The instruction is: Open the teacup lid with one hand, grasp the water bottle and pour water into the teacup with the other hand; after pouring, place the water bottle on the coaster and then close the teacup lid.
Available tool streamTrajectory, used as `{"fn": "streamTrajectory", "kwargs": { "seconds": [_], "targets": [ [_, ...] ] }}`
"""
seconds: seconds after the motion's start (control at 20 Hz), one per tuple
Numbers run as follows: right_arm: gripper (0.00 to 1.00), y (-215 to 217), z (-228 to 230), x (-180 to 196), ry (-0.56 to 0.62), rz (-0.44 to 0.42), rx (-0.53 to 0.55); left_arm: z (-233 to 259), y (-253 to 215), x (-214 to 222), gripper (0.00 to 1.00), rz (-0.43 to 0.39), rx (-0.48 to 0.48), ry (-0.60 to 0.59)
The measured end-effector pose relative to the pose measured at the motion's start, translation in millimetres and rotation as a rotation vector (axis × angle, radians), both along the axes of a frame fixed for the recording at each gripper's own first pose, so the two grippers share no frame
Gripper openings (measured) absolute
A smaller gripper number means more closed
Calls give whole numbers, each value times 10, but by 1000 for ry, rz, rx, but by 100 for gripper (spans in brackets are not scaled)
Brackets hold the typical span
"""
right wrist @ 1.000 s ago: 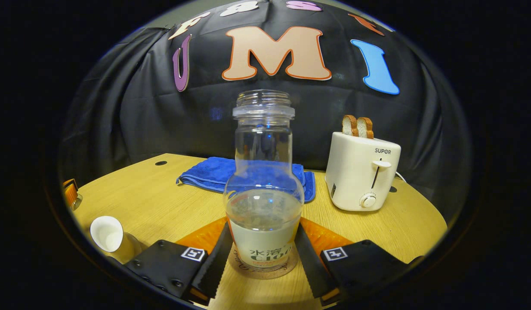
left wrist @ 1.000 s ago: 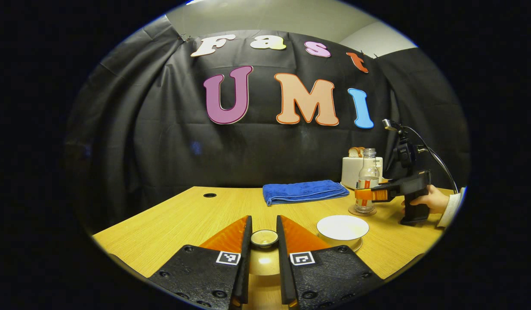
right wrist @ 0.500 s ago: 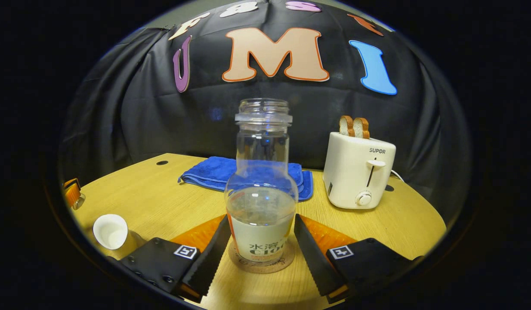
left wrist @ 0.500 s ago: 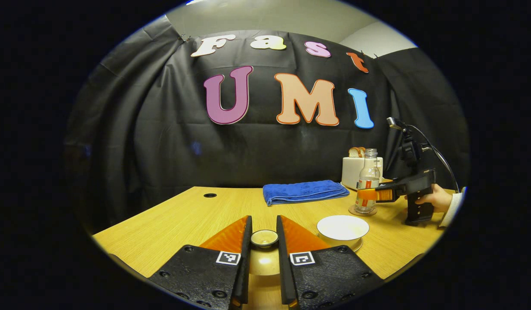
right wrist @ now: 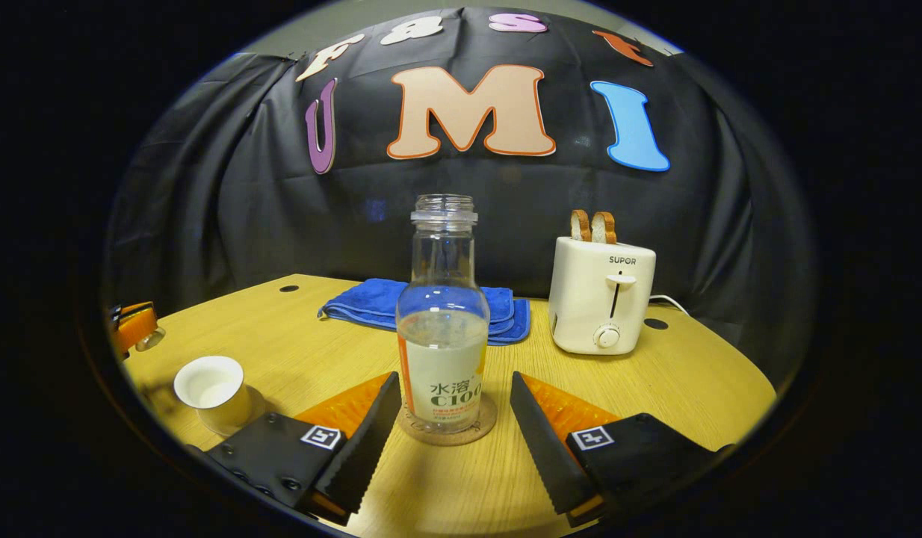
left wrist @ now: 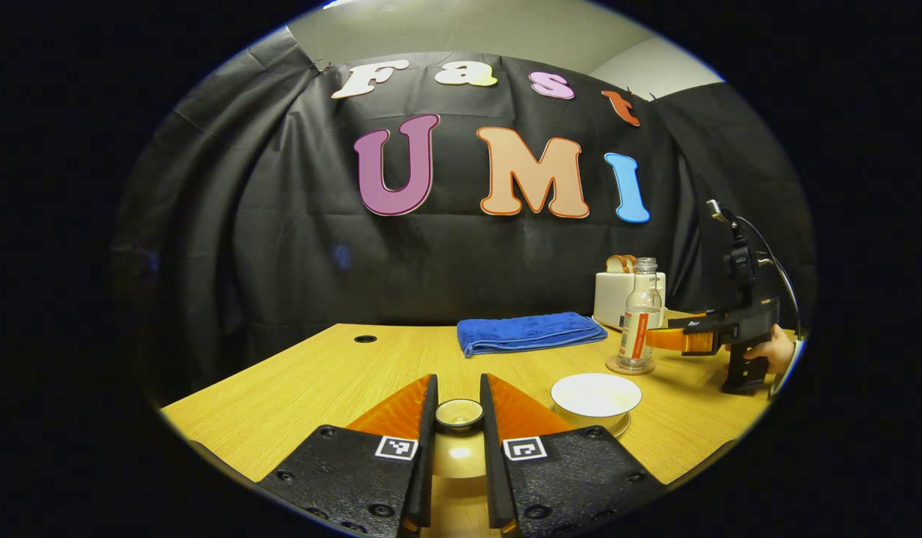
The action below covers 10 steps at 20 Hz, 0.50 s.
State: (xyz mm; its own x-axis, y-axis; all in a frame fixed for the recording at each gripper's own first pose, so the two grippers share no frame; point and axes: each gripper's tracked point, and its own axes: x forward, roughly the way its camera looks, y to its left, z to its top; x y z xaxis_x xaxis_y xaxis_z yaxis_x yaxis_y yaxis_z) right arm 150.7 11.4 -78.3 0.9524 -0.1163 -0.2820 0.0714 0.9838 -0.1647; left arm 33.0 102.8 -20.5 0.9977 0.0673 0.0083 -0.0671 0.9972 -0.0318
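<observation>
The clear water bottle stands upright on the round cork coaster, partly filled and uncapped. My right gripper is open, its fingertips flanking the bottle's base without touching it. The white teacup sits uncovered at the left. In the left gripper view, my left gripper is shut on the knob of the teacup lid, held over the table left of the teacup. Farther right stand the bottle, its coaster and the right gripper, held by a hand.
A folded blue towel lies behind the bottle. A white toaster with two bread slices stands at the back right. The wooden table has cable holes near its far edge. The left gripper peeks in at the left edge.
My right gripper opened wider and drew back from the bottle, which now stands free on the coaster. The left gripper has kept still with the lid.
</observation>
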Motion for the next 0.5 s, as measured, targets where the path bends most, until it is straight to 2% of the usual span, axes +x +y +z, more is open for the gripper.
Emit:
{"fn": "streamTrajectory", "kwargs": {
  "seconds": [0.25, 0.3, 0.4, 0.45, 0.5],
  "targets": [
    [95, 13, 79, -204, -32, -5, 73, -4, -1, 0, 27, 0, 0, -1],
    [92, -4, 107, -229, -41, -6, 68, -4, 0, -1, 27, -1, 1, -1],
    [92, -38, 153, -306, -61, -5, 31, -16, -26, 7, 27, -7, 0, 1],
    [95, -25, 179, -347, -75, 2, 24, -14, -39, 0, 27, -12, -1, 2],
    [92, -9, 202, -387, -88, 5, 24, -9, -60, 9, 27, -16, 0, 0]
  ]
}}
